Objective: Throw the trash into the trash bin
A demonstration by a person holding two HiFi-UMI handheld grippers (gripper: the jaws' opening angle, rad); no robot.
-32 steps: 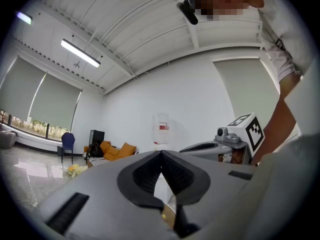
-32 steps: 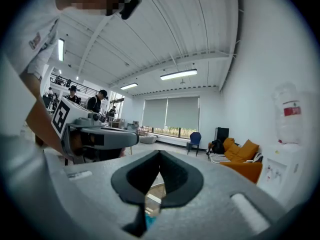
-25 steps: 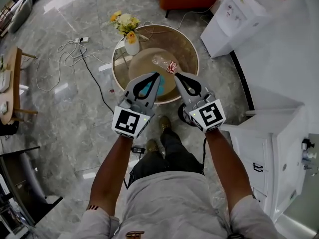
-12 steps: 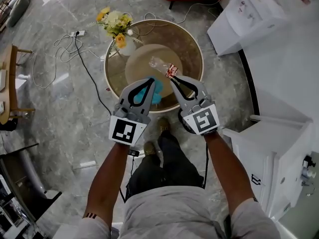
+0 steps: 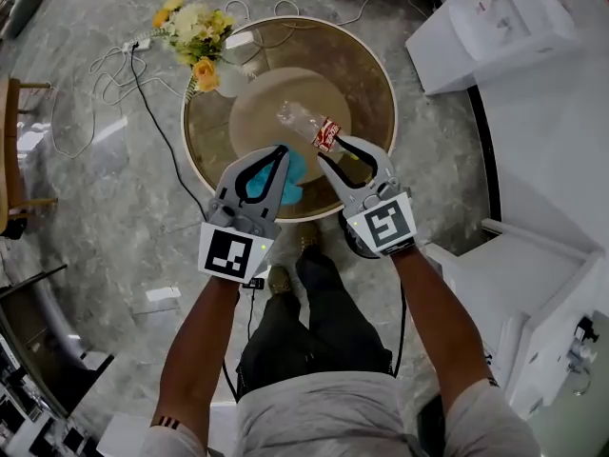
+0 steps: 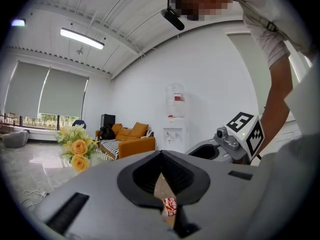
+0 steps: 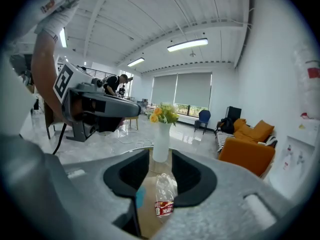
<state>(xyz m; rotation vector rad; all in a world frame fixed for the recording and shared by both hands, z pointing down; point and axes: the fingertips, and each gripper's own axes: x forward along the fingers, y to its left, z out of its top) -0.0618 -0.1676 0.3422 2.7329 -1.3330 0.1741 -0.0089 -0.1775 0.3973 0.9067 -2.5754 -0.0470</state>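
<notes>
While both claws hang over the near rim of the round glass surface (image 5: 381, 74), the left claw (image 5: 278, 150) has its jaws together on nothing. The right claw (image 5: 333, 149) has jaws opening, with a gap between them and no pad pressing on anything. Crumpled blue wad (image 5: 293, 171) lies on the surface under and between the two. Just past the right tips lies a clear plastic bottle (image 5: 303, 122) on its side, red-label end nearest; touching or apart, cannot tell. Judgement: empty, light, thin-walled, slick, so it will dent and may roll or squirt out. Best taken across the body at the label band. Head view alone gives the layout and most of the wad. Right gripper view lines the bottle (image 7: 164, 191) up through the gap, with the white vase (image 7: 161, 141) of flowers behind. Left gripper view shows only a label sliver (image 6: 169, 206). No bin surely made out.
</notes>
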